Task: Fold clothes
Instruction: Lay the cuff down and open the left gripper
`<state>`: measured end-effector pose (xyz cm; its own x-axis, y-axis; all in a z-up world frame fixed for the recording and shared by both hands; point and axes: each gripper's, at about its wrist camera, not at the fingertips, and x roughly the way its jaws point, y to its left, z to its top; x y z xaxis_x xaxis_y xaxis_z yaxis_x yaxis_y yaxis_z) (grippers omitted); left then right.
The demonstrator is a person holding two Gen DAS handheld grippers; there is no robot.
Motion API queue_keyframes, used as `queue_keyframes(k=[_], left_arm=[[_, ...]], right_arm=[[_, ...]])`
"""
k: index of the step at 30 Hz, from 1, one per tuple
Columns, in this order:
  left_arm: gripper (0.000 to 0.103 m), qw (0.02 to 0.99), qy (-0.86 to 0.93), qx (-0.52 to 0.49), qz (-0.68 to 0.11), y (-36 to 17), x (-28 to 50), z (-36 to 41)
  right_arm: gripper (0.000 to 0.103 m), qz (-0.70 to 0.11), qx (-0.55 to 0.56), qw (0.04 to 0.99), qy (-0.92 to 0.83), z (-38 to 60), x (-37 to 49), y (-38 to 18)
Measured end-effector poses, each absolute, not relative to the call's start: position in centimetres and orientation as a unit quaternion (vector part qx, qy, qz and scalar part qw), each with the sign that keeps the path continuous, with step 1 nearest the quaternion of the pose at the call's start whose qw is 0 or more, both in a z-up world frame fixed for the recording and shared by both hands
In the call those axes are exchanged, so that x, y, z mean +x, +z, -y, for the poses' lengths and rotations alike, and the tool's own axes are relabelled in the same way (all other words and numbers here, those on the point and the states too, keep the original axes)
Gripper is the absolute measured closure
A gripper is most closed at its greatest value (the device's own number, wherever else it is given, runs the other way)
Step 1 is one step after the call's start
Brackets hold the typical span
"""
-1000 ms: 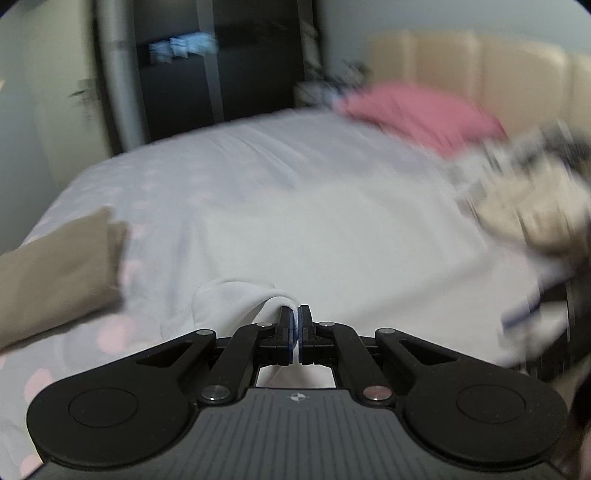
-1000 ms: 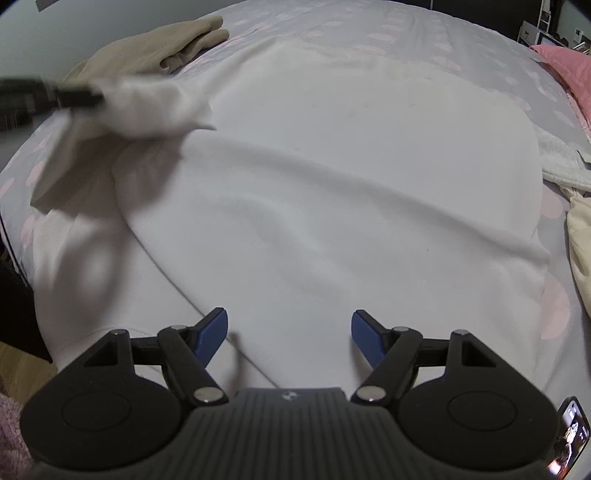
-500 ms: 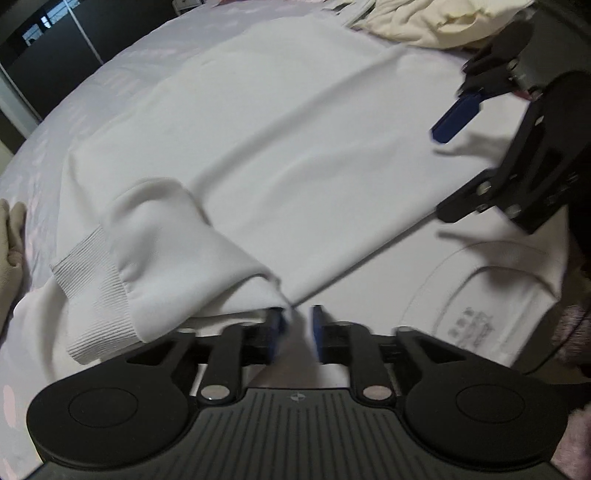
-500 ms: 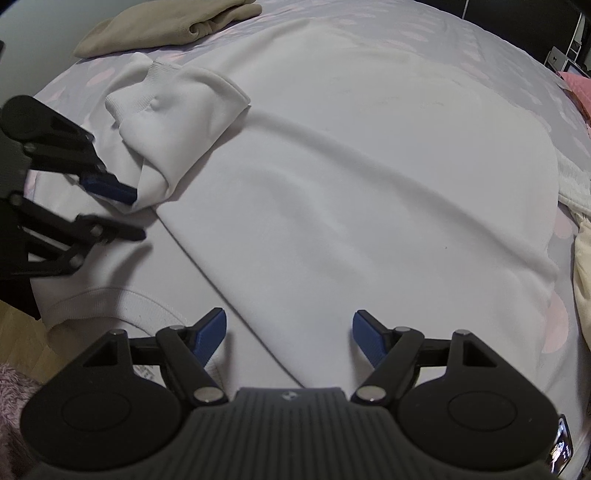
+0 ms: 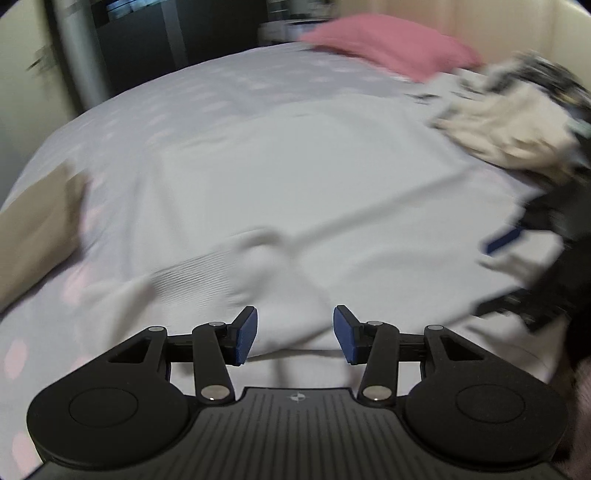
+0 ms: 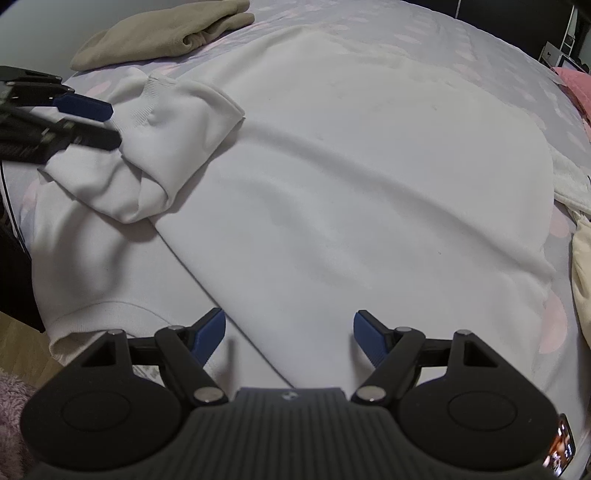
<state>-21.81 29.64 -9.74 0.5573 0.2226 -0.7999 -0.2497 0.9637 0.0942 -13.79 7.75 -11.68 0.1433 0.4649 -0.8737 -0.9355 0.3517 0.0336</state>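
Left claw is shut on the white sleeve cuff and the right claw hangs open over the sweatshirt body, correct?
Not quite. The left claw is open, its blue pads apart with the sleeve cuff lying free, as the left wrist view shows. The right claw does hang open over the sweatshirt.

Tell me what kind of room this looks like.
Most likely a bedroom. A wide bed with pink-dotted bedding fills both views, a pink pillow lies by a padded headboard, and a white sweatshirt is spread out beside a folded tan garment.
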Motion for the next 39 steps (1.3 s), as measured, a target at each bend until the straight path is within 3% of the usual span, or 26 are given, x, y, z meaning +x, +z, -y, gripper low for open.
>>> queue_keyframes(k=[12,13,15,16,18,29,39], left_arm=[[0.050,0.838,0.260,-0.107,-0.468,-12.1,-21.3,-36.2],[0.053,0.837,0.255,-0.128,-0.467,-12.2,-21.5,-36.6],[0.076,0.837,0.245,-0.162,-0.462,-12.2,-21.8,-37.1],[0.079,0.840,0.239,-0.169,-0.457,-12.0,-21.9,-37.0],[0.095,0.850,0.226,-0.165,-0.446,-11.2,-22.0,-36.3],[0.097,0.905,0.097,-0.137,-0.391,-4.6,-19.5,-27.4],[0.098,0.897,0.013,-0.188,-0.401,-7.3,-16.4,-19.6]], right_arm=[[0.024,-0.428,-0.291,0.683,0.515,-8.7,-14.3,-12.4],[0.024,-0.428,-0.290,0.684,0.515,-8.6,-14.3,-12.3],[0.024,-0.427,-0.289,0.684,0.516,-8.5,-14.2,-12.2],[0.024,-0.427,-0.288,0.685,0.515,-8.4,-14.2,-12.2],[0.024,-0.427,-0.289,0.686,0.513,-8.4,-14.2,-12.1],[0.024,-0.432,-0.246,0.738,0.456,-6.4,-12.1,-10.0],[0.024,-0.472,-0.177,0.762,0.405,-3.4,-9.8,-9.5]])
